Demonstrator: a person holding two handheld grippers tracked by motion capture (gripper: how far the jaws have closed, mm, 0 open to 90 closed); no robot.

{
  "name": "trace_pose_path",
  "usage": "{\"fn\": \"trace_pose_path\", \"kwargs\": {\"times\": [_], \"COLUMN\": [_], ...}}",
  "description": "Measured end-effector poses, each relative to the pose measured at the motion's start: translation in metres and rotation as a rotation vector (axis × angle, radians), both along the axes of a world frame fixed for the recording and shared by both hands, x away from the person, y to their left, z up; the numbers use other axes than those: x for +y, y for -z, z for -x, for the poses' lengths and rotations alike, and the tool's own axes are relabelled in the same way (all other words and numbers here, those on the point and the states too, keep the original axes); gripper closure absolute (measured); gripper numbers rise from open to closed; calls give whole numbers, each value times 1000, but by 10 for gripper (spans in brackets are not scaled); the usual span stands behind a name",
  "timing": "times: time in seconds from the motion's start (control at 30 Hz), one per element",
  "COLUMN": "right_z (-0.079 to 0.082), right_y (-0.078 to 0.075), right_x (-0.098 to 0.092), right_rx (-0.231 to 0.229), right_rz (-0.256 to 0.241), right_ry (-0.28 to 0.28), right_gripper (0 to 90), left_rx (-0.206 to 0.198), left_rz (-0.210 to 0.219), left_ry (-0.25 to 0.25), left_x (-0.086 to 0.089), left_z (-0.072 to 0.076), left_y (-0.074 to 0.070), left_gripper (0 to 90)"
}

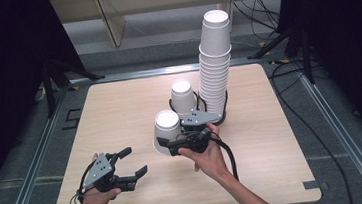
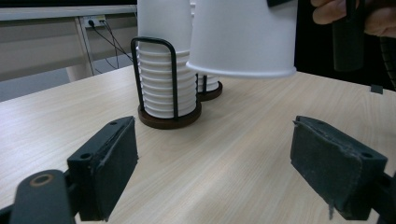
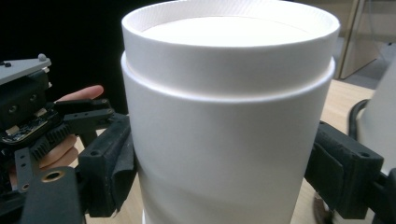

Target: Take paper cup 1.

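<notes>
The right gripper (image 1: pixel 165 144) has its jaws clenched on the sides of an upside-down white paper cup (image 1: pixel 167 129), one pad on each flank in the right gripper view, where the cup (image 3: pixel 229 121) rises base-up between them. The left gripper view shows the cup's rim (image 2: pixel 243 70) hanging clear above the bench (image 2: pixel 224 140), near the middle of its top. The left gripper (image 1: pixel 133 163) rests by the near left corner, jaws released and spread wide with nothing between them.

Two wire cup holders stand behind the held cup. The nearer holder (image 2: pixel 169 112) carries a short stack (image 1: pixel 183 98); the farther one carries a tall stack (image 1: pixel 215 63) that leans slightly right at its top.

The number of cups in either stack cannot be counted with confidence. The second holder's base (image 2: pixel 210 91) is mostly hidden behind the held cup. The held cup's lower part is cut off by the bottom of the right gripper view, and whether it is one cup or two nested cannot be told.
</notes>
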State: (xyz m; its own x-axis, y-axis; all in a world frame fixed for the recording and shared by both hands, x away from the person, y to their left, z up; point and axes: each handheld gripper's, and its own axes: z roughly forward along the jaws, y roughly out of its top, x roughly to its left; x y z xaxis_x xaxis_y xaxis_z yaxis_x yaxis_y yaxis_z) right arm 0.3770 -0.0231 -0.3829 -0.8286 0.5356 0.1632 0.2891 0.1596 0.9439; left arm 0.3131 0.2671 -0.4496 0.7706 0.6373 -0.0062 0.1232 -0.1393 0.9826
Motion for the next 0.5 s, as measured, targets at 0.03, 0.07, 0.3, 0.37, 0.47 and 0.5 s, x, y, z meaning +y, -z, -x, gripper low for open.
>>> {"fn": "trace_pose_path", "kwargs": {"times": [0.03,0.07,0.3,0.37,0.47,0.5], "right_z": [0,1,4,5,8,7], "right_y": [2,4,13,17,19,20], "right_x": [2,5,18,23,27,28], "right_rx": [1,13,34,34,65,46], "right_rz": [-3,-6,-2,18,12,9], "right_ry": [-11,-24,-65,-73,-89,-90], "right_gripper": [184,184,184,184,184,185], "left_rx": [2,2,1,0,4,4], "left_rz": [0,-1,-1,-3,-3,-4], "left_ry": [3,7,39,40,43,46], "left_x": [0,-1,-3,-4,-4,-4], "left_z": [0,0,2,3,2,3], "left_y": [0,0,0,0,0,1], "left_gripper": [146,146,146,146,146,146]}}
